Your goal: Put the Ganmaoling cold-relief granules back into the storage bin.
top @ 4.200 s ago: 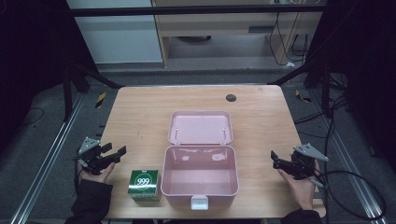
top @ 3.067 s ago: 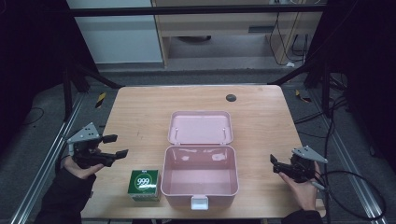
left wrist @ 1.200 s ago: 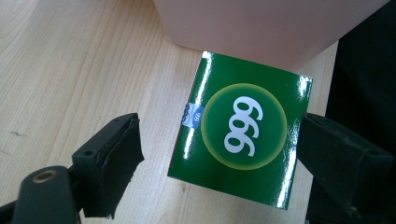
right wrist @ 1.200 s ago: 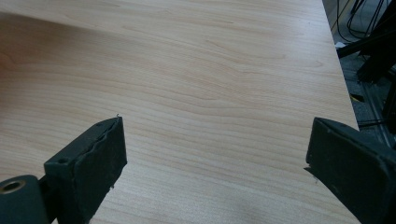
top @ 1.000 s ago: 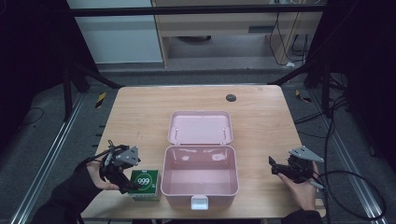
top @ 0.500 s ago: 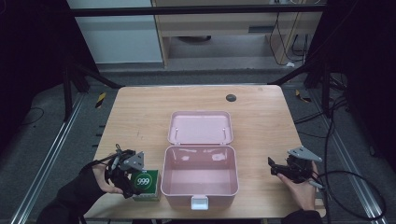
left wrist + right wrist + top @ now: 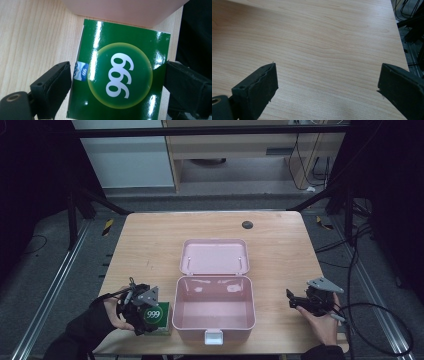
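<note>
Fingers first: the left gripper [image 7: 117, 82] has its two black fingers [image 7: 53, 87] spread about as wide as the green box [image 7: 117, 72], one on each side of it. In the left gripper view the near finger sits right at the box's edge by the little blue label and the far one meets the opposite edge. They look like they're touching or a hair off, and I can't tell whether there's any squeeze yet. I'd call it straddling, not gripping.

The box lies flat on the bench [image 7: 150, 250] with its big "999" face up, which is why the gripper comes at it from above with the fingers going down the two side walls. That's the only pair of faces you can pinch while it's lying down. It's parked just beside the front left corner of the open pink case [image 7: 214, 309], nearly touching its wall. My guess is the box is meant to go into the case, since the lid [image 7: 214, 256] is flipped back flat and the tub shows nothing inside.

Over on the other side, the right gripper [image 7: 299, 303] rests low on the bench well away from the case, fingers wide apart with just bare wood between them. It's holding nothing and looks parked out of the way.
</note>
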